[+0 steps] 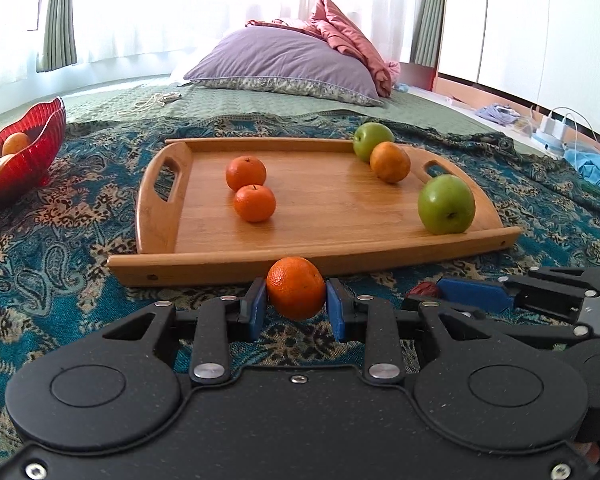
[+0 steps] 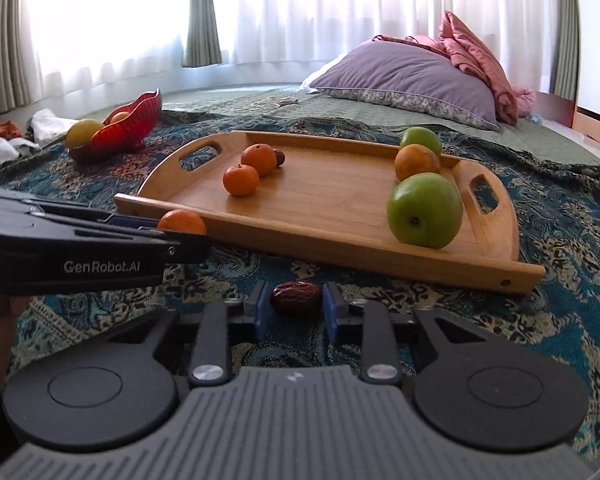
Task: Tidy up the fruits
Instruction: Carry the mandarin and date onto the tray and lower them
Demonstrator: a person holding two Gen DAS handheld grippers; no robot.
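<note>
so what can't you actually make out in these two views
- Red glass bowl: left wrist view, cut off by the left edge, so its fruit count is unclear.
- Small dark red fruit on the wooden tray: right wrist view, mostly hidden behind an orange mandarin.
- Wrinkled dark red date: left wrist view, largely covered by the right gripper.
- Window: both views, washed out by glare.

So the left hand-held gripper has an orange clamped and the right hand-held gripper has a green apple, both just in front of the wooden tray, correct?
Not quite. The right hand-held gripper is closed on a small dark red wrinkled date, not a green apple; the right wrist view shows it. The left hand-held gripper does clamp the round orange, both before the wooden tray.
</note>
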